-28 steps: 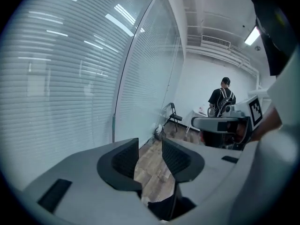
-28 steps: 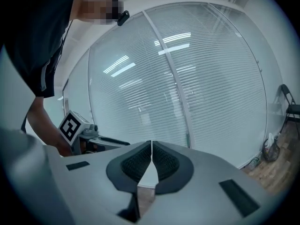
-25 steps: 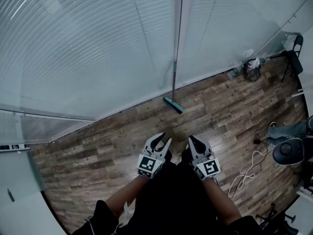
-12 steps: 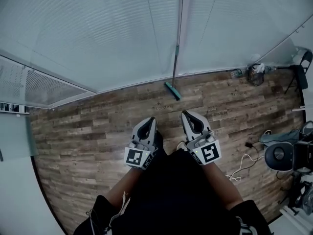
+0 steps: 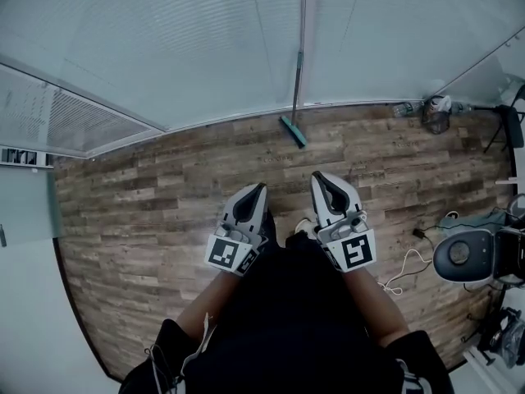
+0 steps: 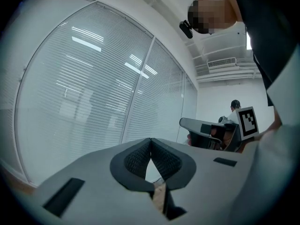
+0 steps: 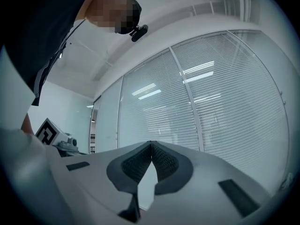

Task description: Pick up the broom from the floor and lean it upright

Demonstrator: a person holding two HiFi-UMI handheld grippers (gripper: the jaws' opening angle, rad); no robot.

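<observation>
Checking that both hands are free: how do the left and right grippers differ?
The left gripper slants up and rightward in the head view; the right gripper slants up and leftward. The right gripper's tip reaches slightly nearer the broom than the left gripper's. Shared: both are shut and empty, and the broom stands upright, apart from both.

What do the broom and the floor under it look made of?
Broom: slim greyish handle, probably metal or plastic, too small to tell; teal head, likely plastic. Floor: wood-look planks, mixed brown and grey grain with a slight sheen, so laminate or vinyl as likely as real wood.
</observation>
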